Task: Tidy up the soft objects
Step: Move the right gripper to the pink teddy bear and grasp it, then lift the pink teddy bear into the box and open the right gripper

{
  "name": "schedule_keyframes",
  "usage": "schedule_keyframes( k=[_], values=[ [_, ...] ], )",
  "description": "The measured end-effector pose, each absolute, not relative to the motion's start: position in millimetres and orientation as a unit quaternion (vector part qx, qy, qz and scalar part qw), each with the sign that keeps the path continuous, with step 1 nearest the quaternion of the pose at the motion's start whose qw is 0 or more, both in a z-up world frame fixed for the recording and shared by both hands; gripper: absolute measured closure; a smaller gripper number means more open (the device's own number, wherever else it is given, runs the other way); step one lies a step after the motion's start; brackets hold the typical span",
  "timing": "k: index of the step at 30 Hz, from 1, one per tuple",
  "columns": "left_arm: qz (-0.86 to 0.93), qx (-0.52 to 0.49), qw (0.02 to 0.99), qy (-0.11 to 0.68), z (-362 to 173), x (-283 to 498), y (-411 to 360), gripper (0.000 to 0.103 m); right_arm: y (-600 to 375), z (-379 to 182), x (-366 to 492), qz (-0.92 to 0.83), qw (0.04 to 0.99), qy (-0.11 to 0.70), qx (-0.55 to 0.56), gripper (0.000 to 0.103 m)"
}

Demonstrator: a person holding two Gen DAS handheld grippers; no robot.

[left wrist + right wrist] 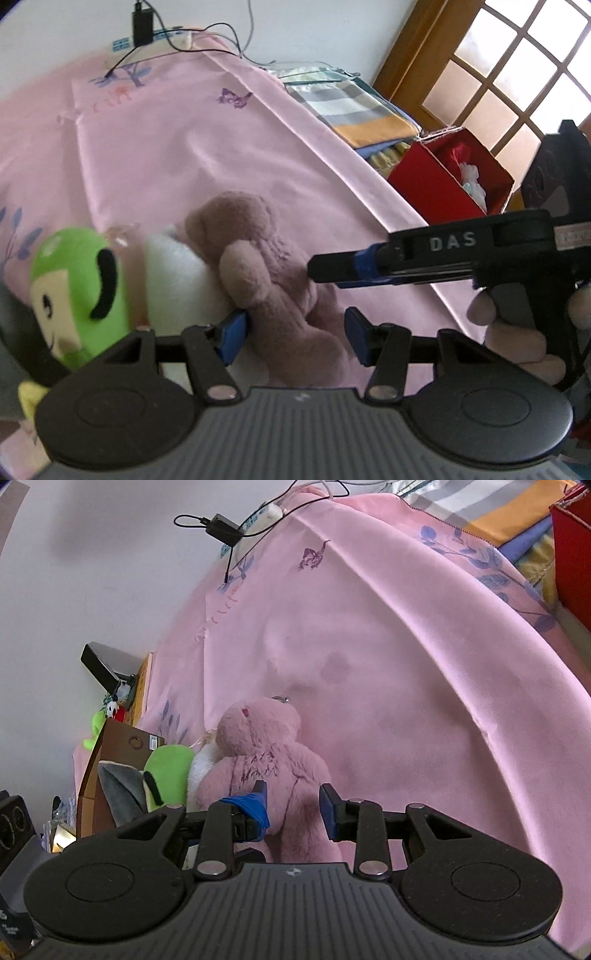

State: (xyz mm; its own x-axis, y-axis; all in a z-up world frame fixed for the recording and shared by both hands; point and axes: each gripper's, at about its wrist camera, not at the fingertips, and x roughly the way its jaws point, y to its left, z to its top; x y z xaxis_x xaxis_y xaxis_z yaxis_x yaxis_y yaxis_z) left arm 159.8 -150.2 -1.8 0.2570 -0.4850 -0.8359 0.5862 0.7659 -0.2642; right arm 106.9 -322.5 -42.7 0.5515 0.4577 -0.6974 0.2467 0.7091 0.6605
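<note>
Plush bear between both sets of pads

Pink fleece everywhere: the pink bear [258,760] lies on the pink bedsheet [406,664], leaning against a white plush [173,273] with the green doll [77,291] just beyond it. My left hand-held gripper [293,334] is spread wide, its blue pads either side of the bear's lower body, the left pad touching the fur and the other standing clear. My right hand-held gripper [293,805] is parted too, straddling the bear low down; nothing is pinched by either yet.

Risk, as I judge it: fleece this soft could slip out of a shallow pinch, or I could catch the sheet underneath and drag it along. Two tools closing on one toy could also tug against each other, or knock pads.

Pose: in the left view my right tool reaches in level from the side, fingers wrapped on its grip, tip just beside the bear's belly. A red box [454,177] sits off the bed edge, well apart
</note>
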Motion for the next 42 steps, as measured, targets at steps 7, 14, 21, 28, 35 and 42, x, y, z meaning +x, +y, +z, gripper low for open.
schedule_keyframes(
  k=[7,14,21,28,35,42],
  values=[
    [-0.327,0.056,0.795,0.508,-13.1,174.2,-169.3,0.047,-338.3,-49.0,110.3,0.062,0.793,0.464,0.390,0.088],
    [-0.320,0.042,0.798,0.510,-27.2,198.4,-177.7,0.039,-339.1,-52.1,122.0,0.059,0.803,0.464,0.369,0.088],
    [-0.306,0.048,0.810,0.498,-32.9,206.7,-185.4,0.036,-342.0,-59.0,127.0,0.060,0.795,0.458,0.394,0.086],
    [-0.309,0.053,0.811,0.493,-28.1,198.3,-184.6,0.042,-335.1,-48.0,115.2,0.071,0.803,0.453,0.381,0.086],
    [-0.331,0.046,0.816,0.472,-2.2,177.7,-173.7,0.042,-329.9,-21.2,96.5,0.089,0.815,0.434,0.374,0.086],
    [-0.345,0.044,0.832,0.432,32.9,155.2,-162.2,0.042,-318.8,14.1,84.6,0.102,0.834,0.398,0.368,0.086]
  ],
)
